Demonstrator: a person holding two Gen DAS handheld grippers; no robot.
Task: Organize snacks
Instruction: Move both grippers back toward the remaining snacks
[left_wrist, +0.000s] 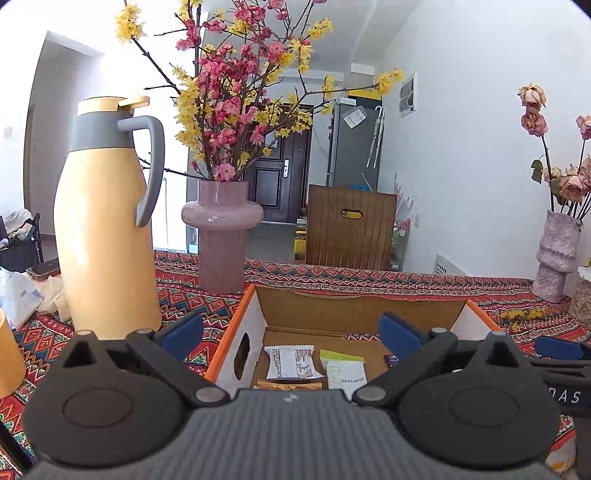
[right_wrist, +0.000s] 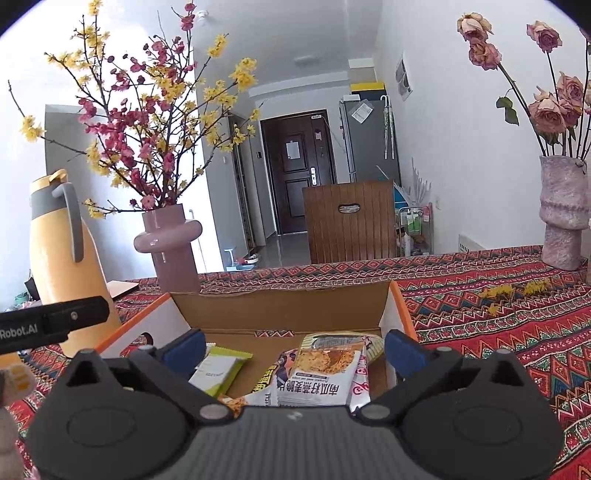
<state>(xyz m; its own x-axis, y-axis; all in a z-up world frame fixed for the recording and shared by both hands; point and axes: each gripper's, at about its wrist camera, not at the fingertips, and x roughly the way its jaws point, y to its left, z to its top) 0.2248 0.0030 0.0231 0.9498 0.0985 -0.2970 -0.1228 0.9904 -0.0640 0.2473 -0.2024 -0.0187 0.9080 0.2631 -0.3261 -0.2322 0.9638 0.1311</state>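
Hiding, perhaps, lower snack packets (right_wrist: 317, 373)

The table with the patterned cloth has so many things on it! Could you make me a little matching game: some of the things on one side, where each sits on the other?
Things:
1. tall yellow thermos jug with grey handle
2. smooth pink glass vase of blossom branches
3. rough pink vase of dried roses
4. green-and-white snack packet

Places:
A. inside the orange-edged cardboard box
B. far right of the table
C. far left of the table
D. just behind the box's left corner

Pairs: 1-C, 2-D, 3-B, 4-A
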